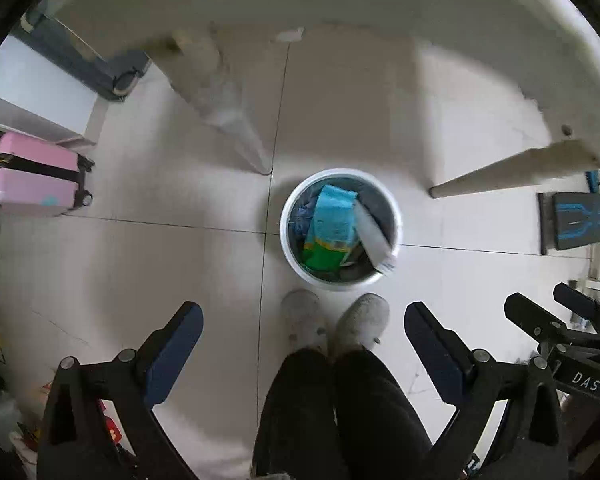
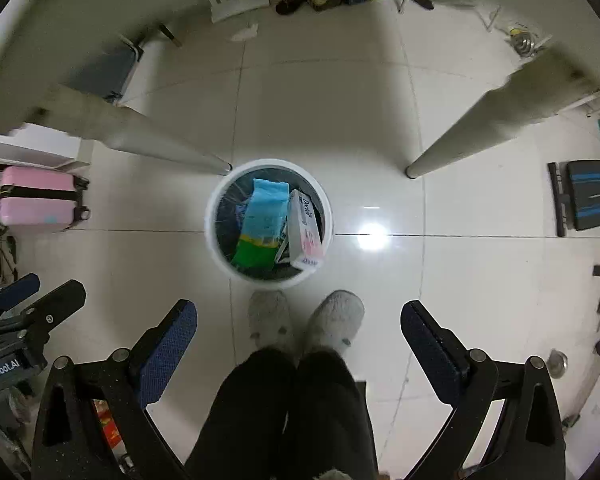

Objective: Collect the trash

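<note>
A white round trash bin [image 1: 286, 236] [image 2: 212, 240] stands on the tiled floor under the table. Inside it lie a blue and green packet [image 1: 332, 228] [image 2: 262, 224] and a long white box [image 1: 374, 234] [image 2: 306, 228] leaning on the rim. My left gripper [image 1: 304, 324] is open and empty, high above the floor, with the bin ahead of it. My right gripper [image 2: 298, 320] is open and empty too, above the bin's near side. The right gripper shows in the left wrist view [image 1: 548, 312], and the left gripper in the right wrist view [image 2: 40, 292].
The person's grey slippers [image 1: 332, 320] [image 2: 304, 320] and dark trousers stand just before the bin. Two table legs [image 1: 236, 128] [image 1: 512, 168] flank it. A pink suitcase [image 1: 36, 174] [image 2: 40, 200] is at left, a black and blue board [image 1: 580, 220] [image 2: 588, 200] at right.
</note>
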Demonstrator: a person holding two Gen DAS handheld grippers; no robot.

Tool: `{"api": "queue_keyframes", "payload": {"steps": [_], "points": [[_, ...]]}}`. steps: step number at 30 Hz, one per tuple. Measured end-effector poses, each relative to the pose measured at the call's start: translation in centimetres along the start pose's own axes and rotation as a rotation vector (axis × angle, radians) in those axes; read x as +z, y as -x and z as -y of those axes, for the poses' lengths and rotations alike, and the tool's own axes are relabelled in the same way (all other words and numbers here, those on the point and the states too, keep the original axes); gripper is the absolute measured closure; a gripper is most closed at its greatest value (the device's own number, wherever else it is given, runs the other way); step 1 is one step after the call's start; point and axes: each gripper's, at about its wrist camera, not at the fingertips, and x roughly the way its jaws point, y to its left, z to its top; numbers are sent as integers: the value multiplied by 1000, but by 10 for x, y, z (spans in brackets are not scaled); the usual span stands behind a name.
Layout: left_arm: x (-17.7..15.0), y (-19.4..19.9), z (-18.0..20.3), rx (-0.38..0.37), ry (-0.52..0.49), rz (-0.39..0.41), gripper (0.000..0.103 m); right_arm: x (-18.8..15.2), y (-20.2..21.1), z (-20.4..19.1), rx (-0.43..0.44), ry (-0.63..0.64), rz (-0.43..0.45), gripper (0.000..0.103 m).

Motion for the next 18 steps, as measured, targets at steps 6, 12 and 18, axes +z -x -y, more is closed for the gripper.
{"api": "queue_keyframes", "payload": {"steps": [6, 12, 18], "points": [[-16, 103, 15, -34, -29, 58, 0, -23, 127, -1, 45, -7, 35, 0], [-36, 197, 19, -129, -27, 130, 0, -50, 245, -7, 107, -2, 87, 0], [-50, 260, 20, -219, -39, 173, 0, -71, 330, -19, 165, 38, 156, 0]]}}
